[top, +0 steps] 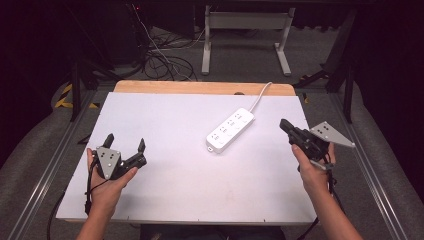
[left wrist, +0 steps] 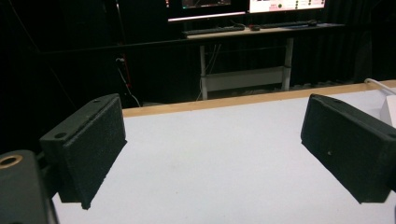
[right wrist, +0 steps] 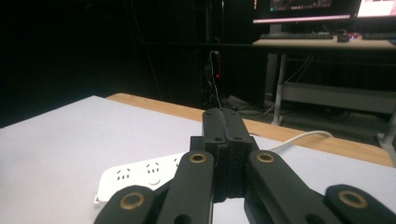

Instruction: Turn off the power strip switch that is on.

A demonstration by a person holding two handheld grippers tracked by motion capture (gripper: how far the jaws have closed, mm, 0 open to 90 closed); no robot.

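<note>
A white power strip (top: 230,129) lies diagonally on the white table top (top: 175,170), right of centre, and its white cable (top: 261,95) runs off over the far wooden edge. At the front left, my left gripper (top: 125,142) is held in a hand with its jaws wide apart and nothing between them (left wrist: 212,154). My right gripper (top: 284,124) is held at the right, a short way right of the power strip, its jaws pressed together on nothing. In the right gripper view the shut jaws (right wrist: 224,122) point over the power strip (right wrist: 140,179), which lies just beyond and left of them.
A strip of wood (top: 200,87) borders the table's far edge. Beyond it stand a white desk frame (top: 245,30) and tangled floor cables (top: 160,60). Metal rails (top: 55,150) run along both sides of the table. A corner of the power strip (left wrist: 388,109) shows at the right edge.
</note>
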